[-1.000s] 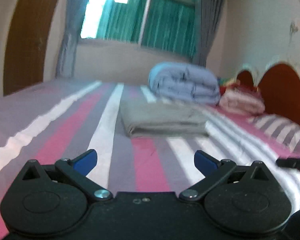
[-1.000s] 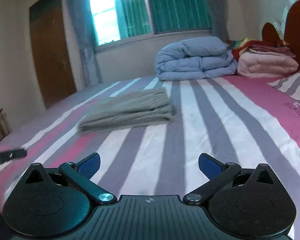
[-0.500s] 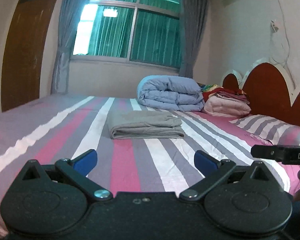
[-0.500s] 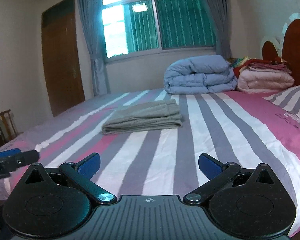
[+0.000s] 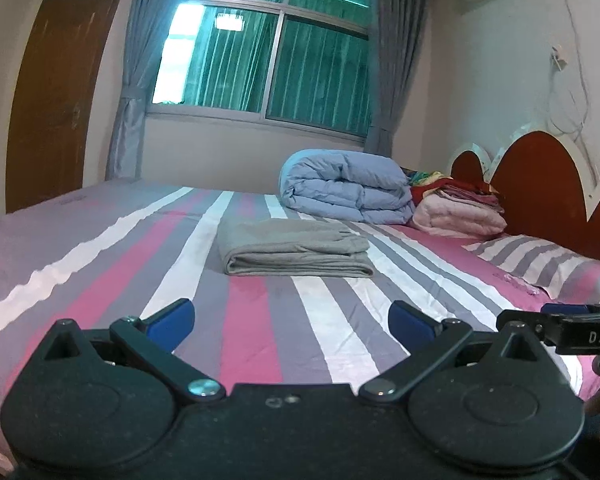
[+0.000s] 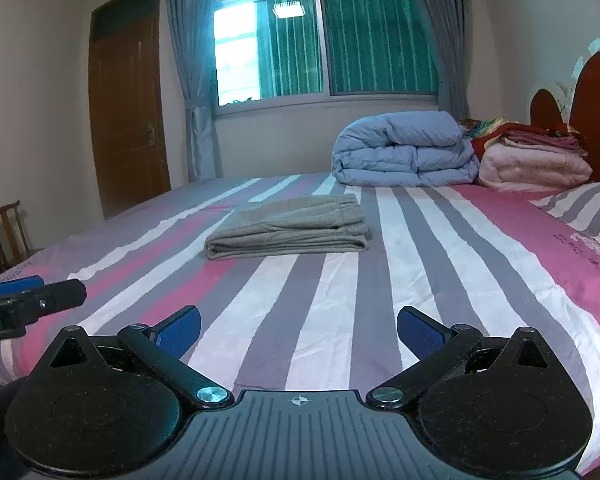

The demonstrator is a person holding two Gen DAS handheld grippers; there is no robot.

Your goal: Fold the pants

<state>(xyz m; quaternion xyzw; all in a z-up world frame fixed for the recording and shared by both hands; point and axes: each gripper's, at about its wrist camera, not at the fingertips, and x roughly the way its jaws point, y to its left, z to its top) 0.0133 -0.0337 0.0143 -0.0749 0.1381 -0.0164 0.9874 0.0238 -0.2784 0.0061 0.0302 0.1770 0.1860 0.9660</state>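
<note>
Two tools sit low in my frames, the left tool (image 5: 290, 316) and the right tool (image 6: 298, 326), each spread wide and holding nothing, well apart from the pants (image 5: 294, 250). My worry is that reaching back in would let a fingertip snag the top layer and drag the stack open, since loose knit slides easily on the striped bed (image 5: 260, 344). Those grey pants lie mid-frame as a neat flat rectangle, rounded fold facing me, so I judge the folding done.
</note>
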